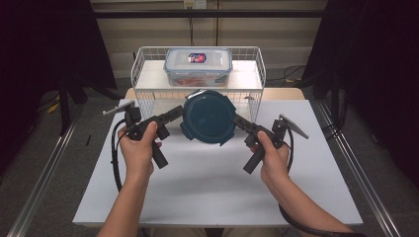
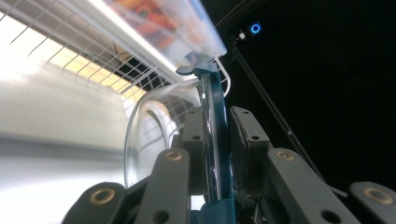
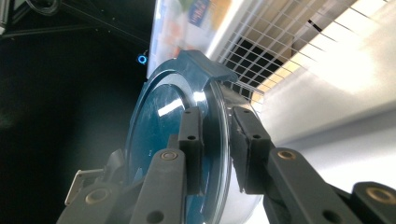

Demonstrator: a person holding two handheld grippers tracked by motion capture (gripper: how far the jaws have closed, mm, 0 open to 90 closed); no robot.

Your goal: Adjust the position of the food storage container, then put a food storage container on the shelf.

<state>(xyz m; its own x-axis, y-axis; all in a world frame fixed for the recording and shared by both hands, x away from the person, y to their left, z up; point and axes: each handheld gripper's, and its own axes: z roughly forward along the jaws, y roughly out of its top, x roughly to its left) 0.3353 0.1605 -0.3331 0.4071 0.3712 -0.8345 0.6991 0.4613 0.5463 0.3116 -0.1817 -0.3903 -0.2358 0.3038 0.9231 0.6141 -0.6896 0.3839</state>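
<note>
A round clear container with a dark teal clip lid (image 1: pixel 207 116) hangs tilted above the white table (image 1: pixel 207 187), just in front of the wire basket (image 1: pixel 148 74). My left gripper (image 1: pixel 179 113) is shut on its left rim and my right gripper (image 1: pixel 238 121) on its right rim. In the left gripper view the jaws (image 2: pixel 212 122) pinch the teal lid's edge (image 2: pixel 211 88), with the clear bowl wall (image 2: pixel 140 126) to the left. Seen from the right gripper view, the jaws (image 3: pixel 217 117) clamp the lid (image 3: pixel 159 126) and the bowl rim behind it.
Inside the white wire basket at the table's far edge sits a rectangular clear box with a clip lid (image 1: pixel 198 65), close behind the held container. Metal rails run along both sides of the table. Cables trail from both grippers.
</note>
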